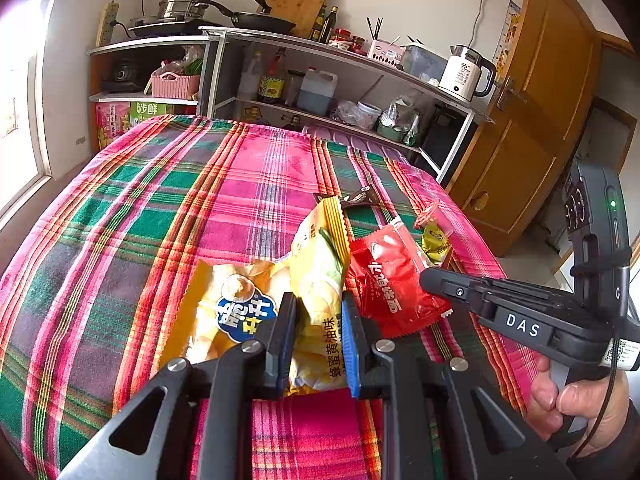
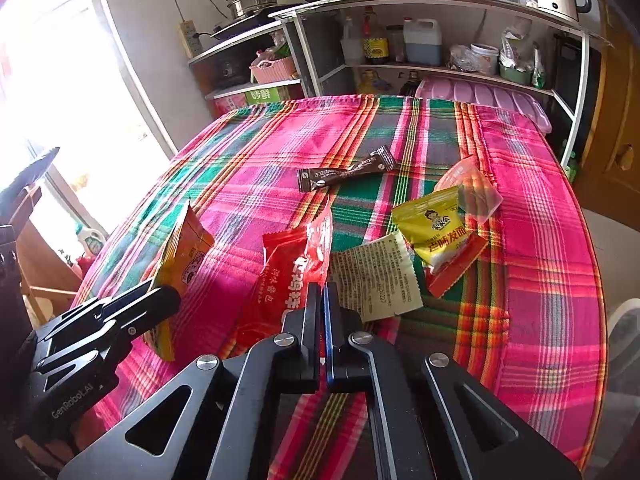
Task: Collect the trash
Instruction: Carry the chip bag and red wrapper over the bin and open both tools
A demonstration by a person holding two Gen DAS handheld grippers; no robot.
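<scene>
My left gripper [image 1: 318,316] pinches the yellow chip bag [image 1: 280,304] between its 2 fingers, near the table's front edge. My right gripper [image 2: 322,304] has its fingers pressed together over the red wrapper [image 2: 288,276], just right of the bag; whether it grips it I cannot tell. The brown sachet [image 2: 346,168] lies farther back on the plaid cloth [image 2: 260,140].

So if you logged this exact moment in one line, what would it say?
task: collect trash | left gripper: closed on yellow chip bag | right gripper: shut, at red wrapper | brown sachet, yellow packet lie on plaid cloth

Black grippers [image 1: 318,344], blue finger pads [image 1: 349,344], silver screws, seemingly dark sleeve.
</scene>
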